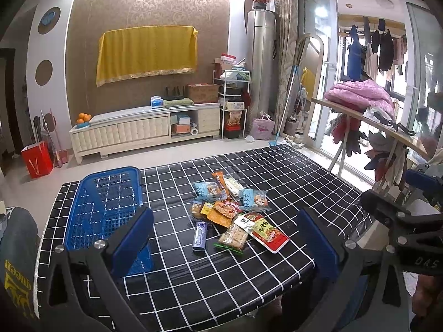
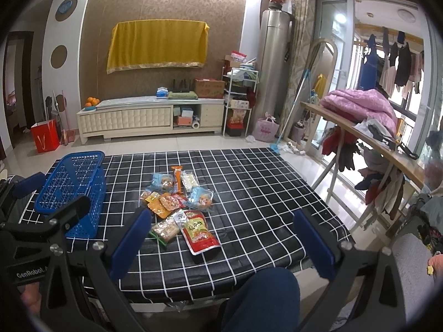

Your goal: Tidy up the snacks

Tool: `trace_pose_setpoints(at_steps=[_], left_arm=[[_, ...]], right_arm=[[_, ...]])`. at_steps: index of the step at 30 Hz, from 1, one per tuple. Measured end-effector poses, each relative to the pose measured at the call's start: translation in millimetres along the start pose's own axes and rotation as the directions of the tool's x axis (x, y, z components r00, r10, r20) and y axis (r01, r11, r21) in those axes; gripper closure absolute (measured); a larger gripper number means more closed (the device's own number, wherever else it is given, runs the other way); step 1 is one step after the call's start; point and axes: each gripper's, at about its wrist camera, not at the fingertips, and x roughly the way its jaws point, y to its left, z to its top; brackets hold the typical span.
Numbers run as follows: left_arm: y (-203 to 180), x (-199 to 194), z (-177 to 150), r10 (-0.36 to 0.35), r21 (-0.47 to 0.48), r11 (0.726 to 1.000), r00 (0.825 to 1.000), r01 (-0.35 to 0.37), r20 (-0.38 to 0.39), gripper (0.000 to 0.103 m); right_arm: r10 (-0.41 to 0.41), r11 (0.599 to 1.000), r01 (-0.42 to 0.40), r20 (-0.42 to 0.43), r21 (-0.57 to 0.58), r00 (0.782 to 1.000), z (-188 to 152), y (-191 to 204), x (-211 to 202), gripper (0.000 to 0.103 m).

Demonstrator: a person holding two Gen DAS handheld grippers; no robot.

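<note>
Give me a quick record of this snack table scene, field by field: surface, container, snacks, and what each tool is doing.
surface: black tablecloth with white grid lines
container: blue perforated plastic basket, on the cloth left of the snacks, no snacks visible inside
snacks: loose pile of small packets mid-table, none in the basket
nearest packet: red and green flat pouch
other item: blue-purple wrapped stick pack at the pile's left edge
left tool: open, holding nothing, above the near table edge
right tool: open, holding nothing

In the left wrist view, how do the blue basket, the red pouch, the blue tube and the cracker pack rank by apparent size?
1. Blue basket, clearly largest.
2. Red pouch.
3. Cracker pack and blue tube look about alike; I would not rank them.
</note>
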Motion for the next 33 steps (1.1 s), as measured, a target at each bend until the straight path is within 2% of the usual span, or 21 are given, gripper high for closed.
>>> trace_pose_setpoints(at_steps=[28,33], left_arm=[[-3.5,2.1,1.1,0.007,0.005,1.0,1.0,-0.007,-0.003,0.001],[-10.1,9.4,10.5,0.039,0.015,0.999,0.999,-0.039,-0.001,0.001]], right_arm=[[0.016,1.0,-0.016,-0.013,0.013,1.0,0.1,-5.5,3.1,0.0],[0.021,1.0,-0.021,-0.018,0.013,1.0,6.8,-13.0,13.1,0.0]])
